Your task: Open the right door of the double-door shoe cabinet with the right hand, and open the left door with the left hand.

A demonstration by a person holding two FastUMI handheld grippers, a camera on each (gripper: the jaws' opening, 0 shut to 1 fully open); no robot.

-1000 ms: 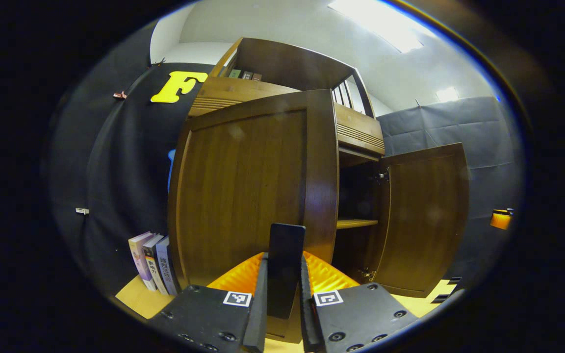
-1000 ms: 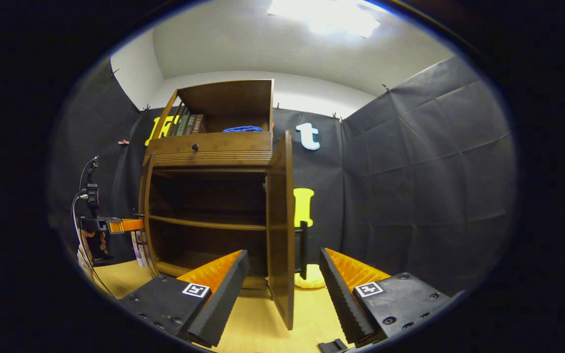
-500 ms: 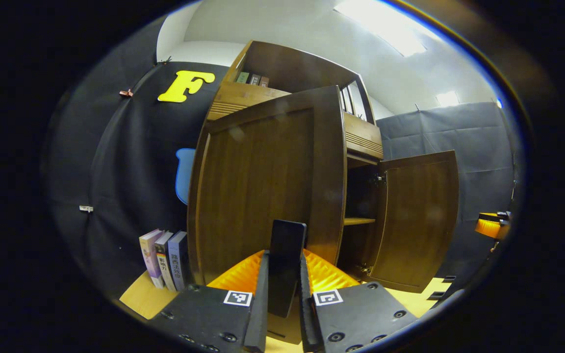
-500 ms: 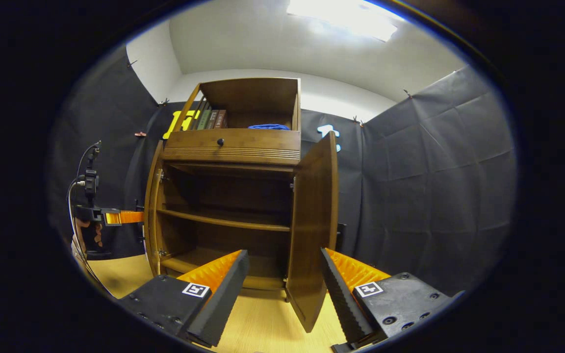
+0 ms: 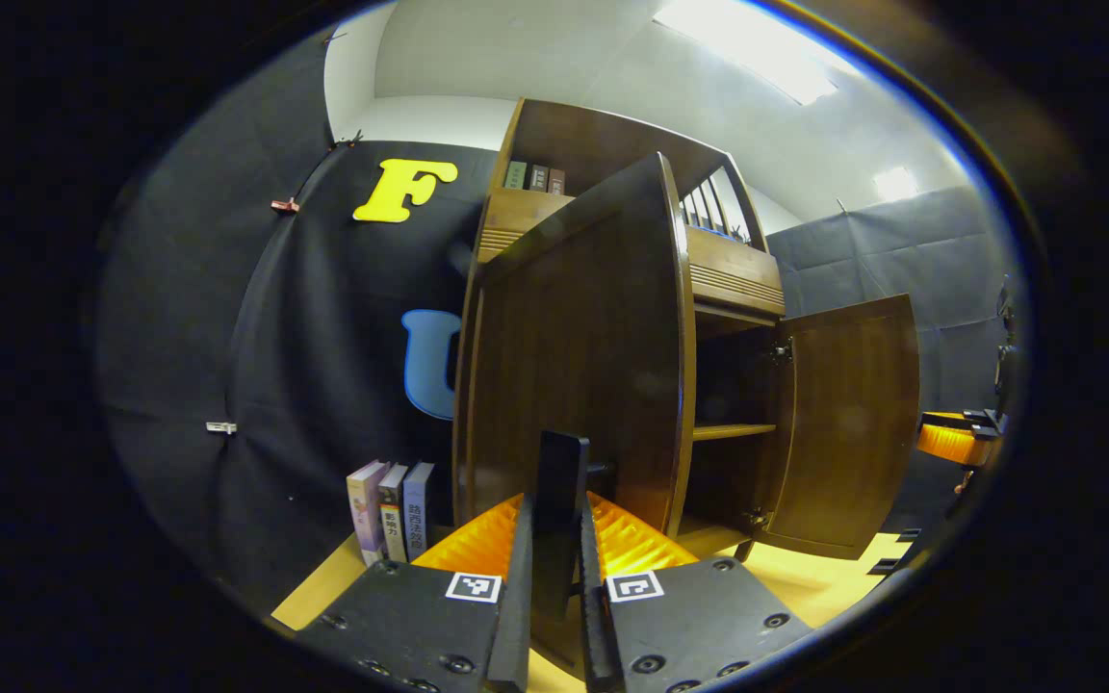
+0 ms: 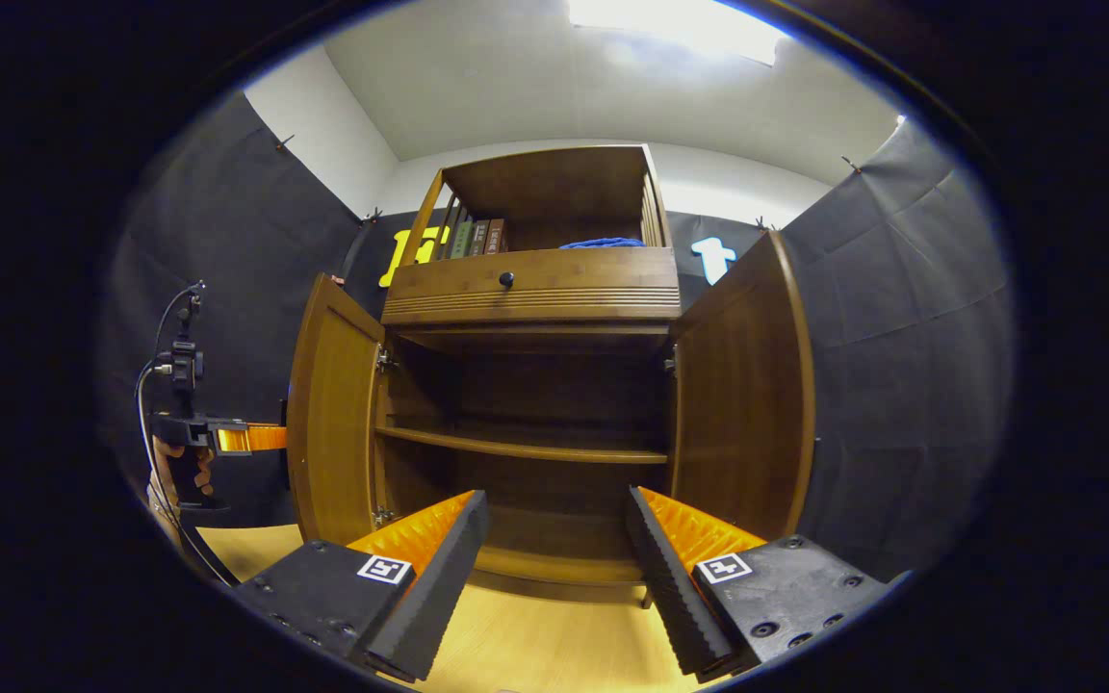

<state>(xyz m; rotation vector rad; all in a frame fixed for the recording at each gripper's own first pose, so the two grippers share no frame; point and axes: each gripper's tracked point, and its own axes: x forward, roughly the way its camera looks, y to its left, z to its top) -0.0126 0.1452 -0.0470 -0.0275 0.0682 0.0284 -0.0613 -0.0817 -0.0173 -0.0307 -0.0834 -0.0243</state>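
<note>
The brown wooden shoe cabinet (image 6: 530, 289) stands with both doors swung outward and its dark inner shelf (image 6: 516, 448) bare. In the left gripper view, my left gripper (image 5: 557, 544) is shut on the dark bar handle (image 5: 559, 472) of the left door (image 5: 574, 366), whose outer face I see. Beyond it the right door (image 5: 848, 423) hangs wide open. In the right gripper view, my right gripper (image 6: 554, 568) is open and holds nothing, facing the cabinet's interior between the left door (image 6: 333, 423) and the right door (image 6: 742, 395). The left gripper (image 6: 232, 438) shows beside the left door, held by a hand (image 6: 179, 472).
Three books (image 5: 391, 510) stand on the wooden floor (image 6: 535, 645) left of the cabinet. The top compartment holds books (image 6: 473, 236) and a blue cloth (image 6: 603, 243), above a drawer with a black knob (image 6: 506, 279). Black cloth walls close in on both sides.
The left door has swung further open with my left gripper on its handle. The right gripper has come away from the right door's edge and now faces the open interior.
</note>
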